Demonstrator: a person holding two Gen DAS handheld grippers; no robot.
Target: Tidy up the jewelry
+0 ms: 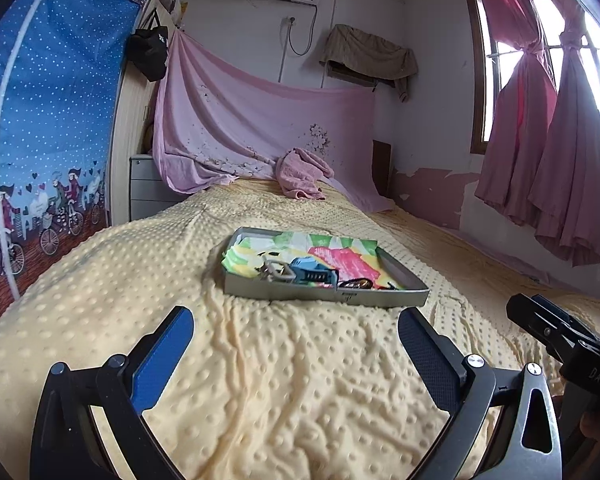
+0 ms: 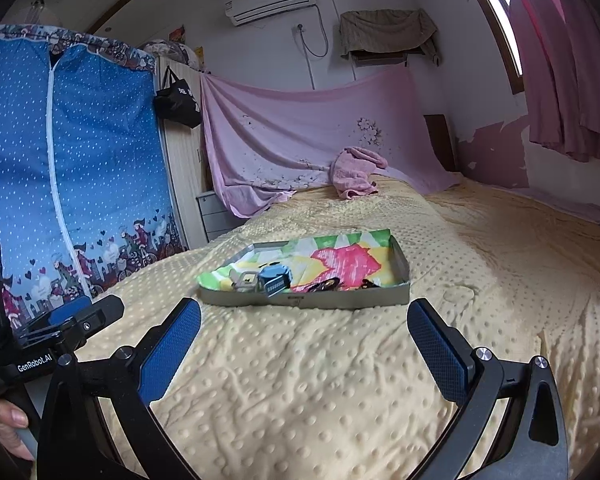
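Facing: both grippers point at a tray (image 1: 384, 300) on a bed (image 1: 260, 380), well short of it.
Left gripper (image 1: 296, 344): jaws spread wide, nothing between them but blanket.
Right gripper (image 2: 304, 340): jaws equally wide, empty.
Jewelry: small pieces sit along the tray's near edge — a metal buckle-like piece (image 2: 246, 281), a blue box (image 2: 275, 278), dark rings or bangles (image 2: 324, 286). What each is exactly, I cannot tell.
Lining: a bright cloth (image 2: 340, 264) lies loose in the tray under the pieces.
Risk, snagging: a finger closing on a small piece would likely pinch the cloth too and drag other pieces along.
Risk, tipping: the tray rests on soft bedding; pressing on one rim could tilt it and spill things into the blanket's bumps.
Risk, crowding: two wide grippers in one shallow tray may collide.
Surface: yellow dotted blanket, rumpled, springy.
Room: pink sheet (image 1: 260, 120) draped on the far wall, blue wardrobe (image 2: 60, 160) to the left, pink curtains (image 1: 540, 140) at the window.
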